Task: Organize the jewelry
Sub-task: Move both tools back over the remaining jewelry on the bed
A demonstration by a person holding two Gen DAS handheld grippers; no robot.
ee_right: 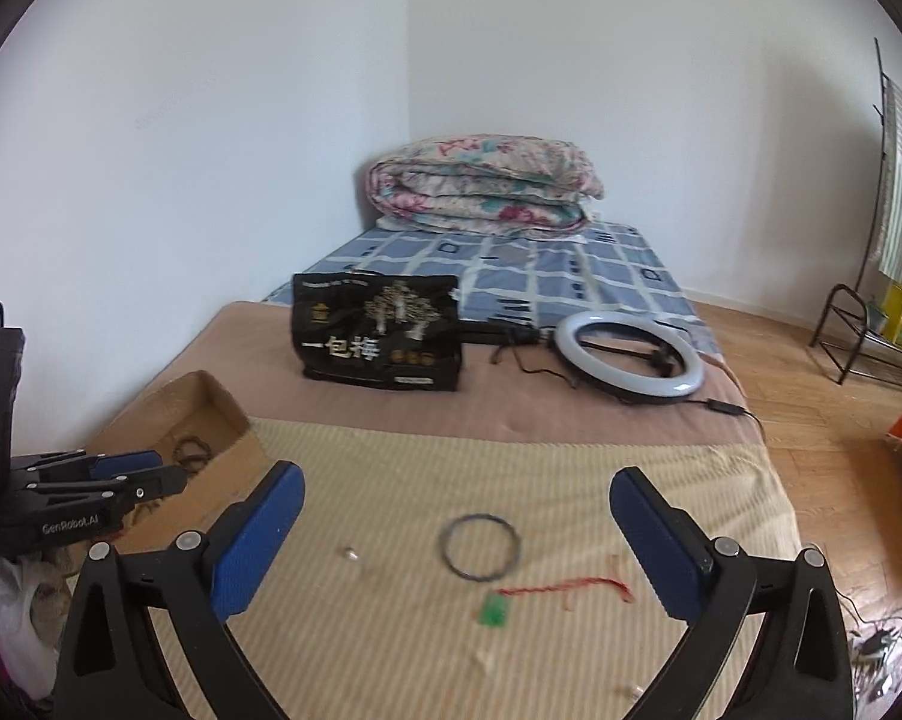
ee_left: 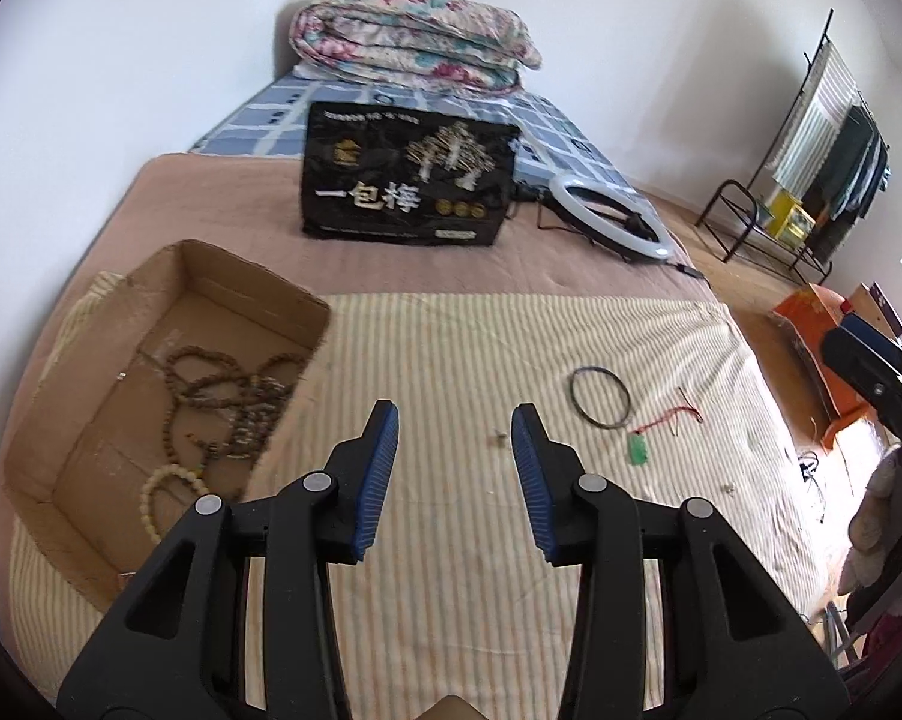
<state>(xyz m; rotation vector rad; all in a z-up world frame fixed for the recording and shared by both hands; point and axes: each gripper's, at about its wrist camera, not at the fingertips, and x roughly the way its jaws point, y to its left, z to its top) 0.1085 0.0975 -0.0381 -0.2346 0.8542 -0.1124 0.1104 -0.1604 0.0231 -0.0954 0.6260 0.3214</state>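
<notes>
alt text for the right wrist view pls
Open right gripper hovers empty above a striped bed cover, aimed at a dark bangle and a green pendant on red cord. A cardboard box sits left.

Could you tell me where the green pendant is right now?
The green pendant lies on the striped cloth, right of centre in both views, below the dark bangle, tied to the red cord.

matt cardboard box [ee_left: 90,420], striped cloth [ee_left: 451,360], glossy bag [ee_left: 405,180]

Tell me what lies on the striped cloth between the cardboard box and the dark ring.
Between the cardboard box and the dark ring, only one tiny pale trinket shows in the left wrist view.
</notes>
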